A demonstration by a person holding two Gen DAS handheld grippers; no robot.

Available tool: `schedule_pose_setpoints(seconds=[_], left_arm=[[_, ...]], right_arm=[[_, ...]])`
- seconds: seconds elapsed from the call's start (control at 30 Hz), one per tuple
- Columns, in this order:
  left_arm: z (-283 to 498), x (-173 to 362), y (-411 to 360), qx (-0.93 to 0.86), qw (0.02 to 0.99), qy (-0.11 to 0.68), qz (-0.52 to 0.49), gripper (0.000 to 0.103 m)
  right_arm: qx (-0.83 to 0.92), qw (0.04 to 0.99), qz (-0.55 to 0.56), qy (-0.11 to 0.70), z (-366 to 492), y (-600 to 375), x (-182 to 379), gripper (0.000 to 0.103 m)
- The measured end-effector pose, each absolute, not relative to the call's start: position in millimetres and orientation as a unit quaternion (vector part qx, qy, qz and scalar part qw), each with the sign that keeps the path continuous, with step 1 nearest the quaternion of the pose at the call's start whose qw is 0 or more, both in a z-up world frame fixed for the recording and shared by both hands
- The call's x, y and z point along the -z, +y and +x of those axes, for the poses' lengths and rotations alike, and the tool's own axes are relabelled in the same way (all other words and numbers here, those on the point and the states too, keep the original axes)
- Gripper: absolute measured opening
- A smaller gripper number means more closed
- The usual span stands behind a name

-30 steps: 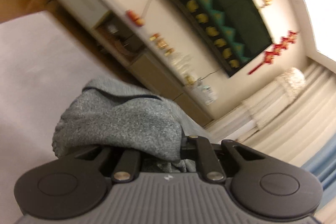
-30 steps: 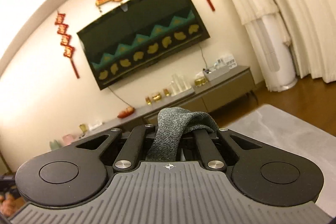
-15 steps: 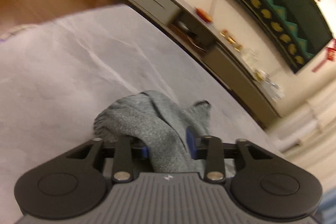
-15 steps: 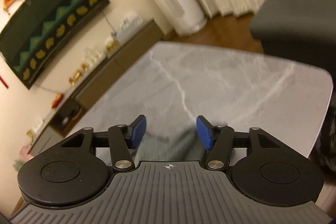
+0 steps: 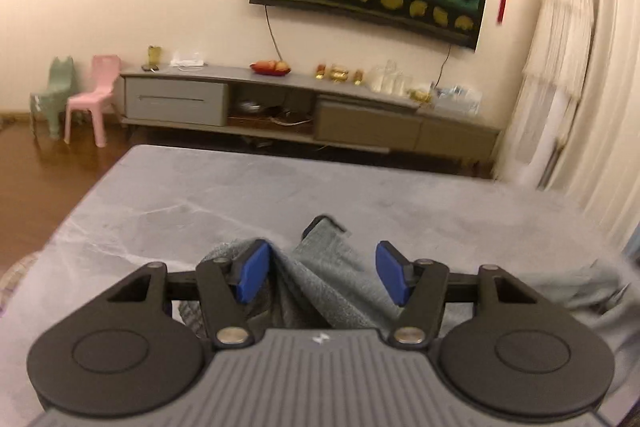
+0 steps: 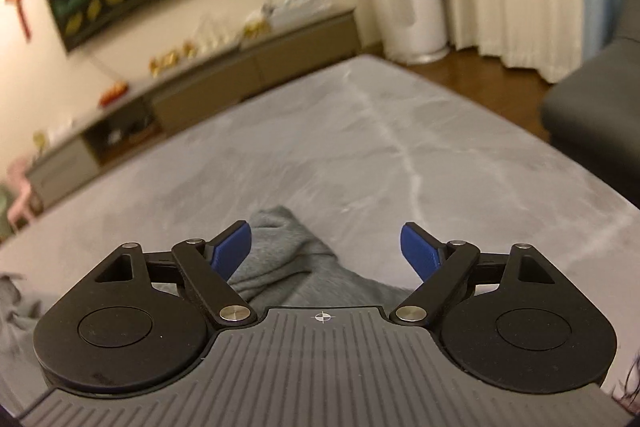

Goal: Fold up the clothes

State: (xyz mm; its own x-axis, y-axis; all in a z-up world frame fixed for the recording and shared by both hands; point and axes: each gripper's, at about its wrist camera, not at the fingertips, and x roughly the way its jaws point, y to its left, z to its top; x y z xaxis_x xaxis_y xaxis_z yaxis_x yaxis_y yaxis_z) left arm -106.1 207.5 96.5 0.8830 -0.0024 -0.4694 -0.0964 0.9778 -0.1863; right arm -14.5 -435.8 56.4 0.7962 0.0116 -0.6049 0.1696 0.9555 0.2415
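The grey knit garment lay bunched on the marble-grey table; the left gripper had just been opening, cloth between its spread jaws but unpinched; the right gripper likewise, jaws wide above the fabric; soft, light and floppy, it looked best pinched at a hem or cuff.

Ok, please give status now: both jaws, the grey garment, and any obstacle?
Left gripper and right gripper open, jaws just opened. Grey knitted garment released, crumpled on grey marble table. No obstacle seen.
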Motion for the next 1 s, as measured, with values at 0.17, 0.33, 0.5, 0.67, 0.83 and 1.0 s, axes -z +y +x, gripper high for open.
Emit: schedule_pose_setpoints(seconds=[0.17,0.33,0.5,0.67,0.83,1.0], left_arm=[[-130,-113,260,0.025,0.957,0.173,-0.231,0.063],[-81,-104,255,0.017,0.954,0.238,-0.182,0.069],[41,-58,206,0.018,0.930,0.363,-0.049,0.071],[110,2,182,-0.003,0.896,0.444,0.011,0.071],[137,22,177,0.000,0.876,0.481,0.032,0.027],[110,-62,212,0.005,0.943,0.315,-0.103,0.018]], right_arm=[[0.017,0.922,0.123,0.367,19,-420,-42,0.086],[-0.002,0.916,0.069,0.395,27,-397,-32,0.086],[-0.020,0.917,0.018,0.397,31,-374,-28,0.089],[0.005,0.910,0.010,0.415,52,-381,-18,0.093],[-0.020,0.904,0.010,0.427,76,-386,-10,0.070],[-0.016,0.945,-0.004,0.326,74,-384,-45,0.010]])
